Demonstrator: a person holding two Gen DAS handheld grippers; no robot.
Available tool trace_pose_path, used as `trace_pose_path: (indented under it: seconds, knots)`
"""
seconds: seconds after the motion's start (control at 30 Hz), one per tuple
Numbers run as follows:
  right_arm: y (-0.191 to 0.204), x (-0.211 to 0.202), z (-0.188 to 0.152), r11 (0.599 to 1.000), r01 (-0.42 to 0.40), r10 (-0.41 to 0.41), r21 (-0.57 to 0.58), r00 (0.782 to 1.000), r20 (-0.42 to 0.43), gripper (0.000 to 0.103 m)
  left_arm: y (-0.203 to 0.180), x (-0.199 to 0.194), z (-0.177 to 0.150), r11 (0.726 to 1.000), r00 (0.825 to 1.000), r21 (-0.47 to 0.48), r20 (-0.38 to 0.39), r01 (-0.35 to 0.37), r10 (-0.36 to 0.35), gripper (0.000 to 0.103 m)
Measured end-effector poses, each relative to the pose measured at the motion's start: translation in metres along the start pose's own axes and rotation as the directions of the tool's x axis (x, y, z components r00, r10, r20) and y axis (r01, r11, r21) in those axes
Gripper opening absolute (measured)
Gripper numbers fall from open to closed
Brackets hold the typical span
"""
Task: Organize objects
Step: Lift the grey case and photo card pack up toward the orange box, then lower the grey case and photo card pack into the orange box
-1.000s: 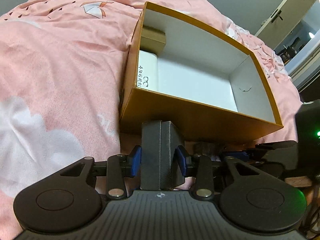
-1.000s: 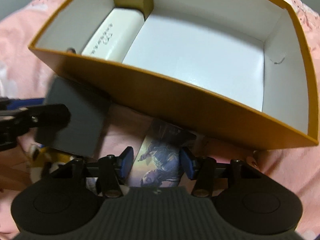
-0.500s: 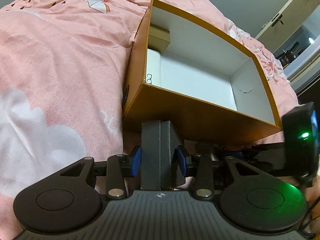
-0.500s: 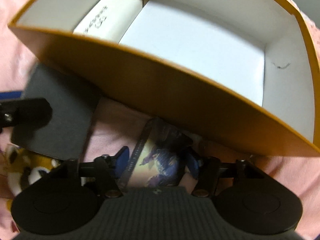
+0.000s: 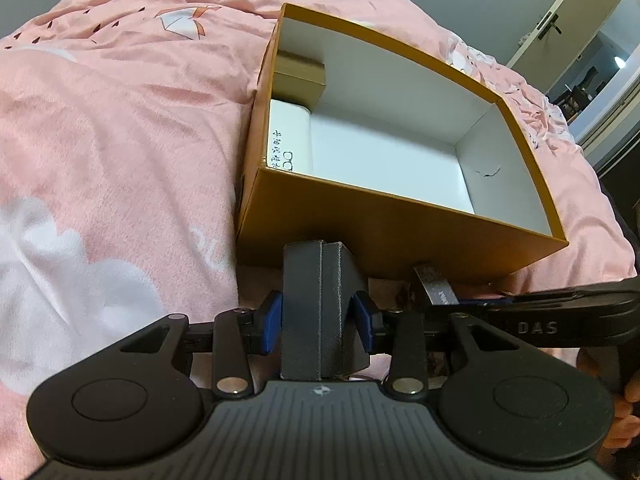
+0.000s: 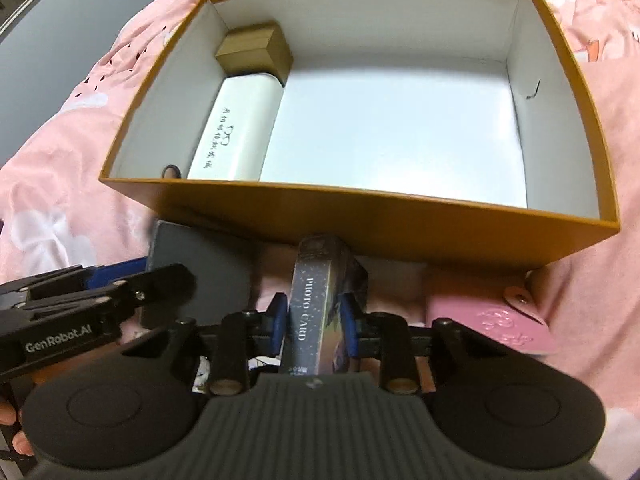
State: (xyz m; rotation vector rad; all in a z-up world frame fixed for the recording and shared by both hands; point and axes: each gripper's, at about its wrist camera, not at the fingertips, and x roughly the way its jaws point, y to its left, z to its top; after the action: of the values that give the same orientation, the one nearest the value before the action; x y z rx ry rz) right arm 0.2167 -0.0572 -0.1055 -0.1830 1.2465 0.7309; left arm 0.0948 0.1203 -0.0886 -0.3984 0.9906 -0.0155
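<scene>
Now the right tool is closing on the narrow sides of a stiff, light photo card box, just short of the orange box, while the left tool clenches a dark box.

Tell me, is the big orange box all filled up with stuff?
No, the orange box holds only a small gold box and a white case along one side; most of its white floor is bare.

Both wrist views look steeply down along their tools, close to the bed. They share the open box.
</scene>
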Motion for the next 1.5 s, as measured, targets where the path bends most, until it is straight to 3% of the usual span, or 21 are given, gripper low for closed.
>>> trace_pose_path:
  seconds: [0.07, 0.23, 0.4, 0.7, 0.87, 1.07, 1.27, 1.5]
  knots:
    - [0.006, 0.006, -0.01, 0.999, 0.029, -0.029, 0.013, 0.999, -0.029, 0.028, 0.0, 0.0, 0.0, 1.0, 1.0, -0.002, -0.002, -0.002, 0.002, 0.043]
    - [0.008, -0.001, -0.011, 0.994, 0.105, -0.105, -0.016, 0.994, 0.005, 0.028, -0.005, 0.0, 0.001, 1.0, 1.0, 0.016, -0.003, -0.021, 0.021, 0.043]
    - [-0.008, 0.004, -0.017, 0.999, 0.05, -0.05, -0.002, 0.999, -0.01, 0.025, -0.009, -0.003, 0.0, 0.999, 1.0, 0.024, 0.01, -0.025, 0.025, 0.043]
    - [0.001, -0.049, -0.038, 0.998, 0.006, 0.001, -0.055, 0.993, 0.115, 0.024, -0.028, -0.042, 0.004, 0.997, 0.995, 0.068, 0.091, 0.029, -0.035, 0.043]
    - [0.006, -0.092, -0.037, 0.992, -0.084, 0.1, -0.089, 0.976, 0.194, 0.024, -0.043, -0.07, 0.014, 0.99, 0.984, 0.097, 0.13, 0.107, -0.119, 0.043]
    - [0.001, -0.134, -0.014, 0.981, -0.172, 0.19, -0.085, 0.935, 0.298, 0.024, -0.051, -0.088, 0.051, 0.985, 0.968, 0.099, 0.195, 0.139, -0.156, 0.043]
    - [-0.013, -0.123, 0.03, 0.986, -0.168, 0.157, -0.003, 0.914, 0.374, 0.024, -0.049, -0.058, 0.096, 0.985, 0.968, 0.043, 0.187, 0.165, -0.17, 0.043]
    - [-0.036, -0.061, 0.057, 0.987, -0.111, 0.071, 0.114, 0.948, 0.31, 0.024, -0.05, 0.015, 0.105, 0.992, 0.991, 0.012, 0.035, 0.129, -0.129, 0.043]
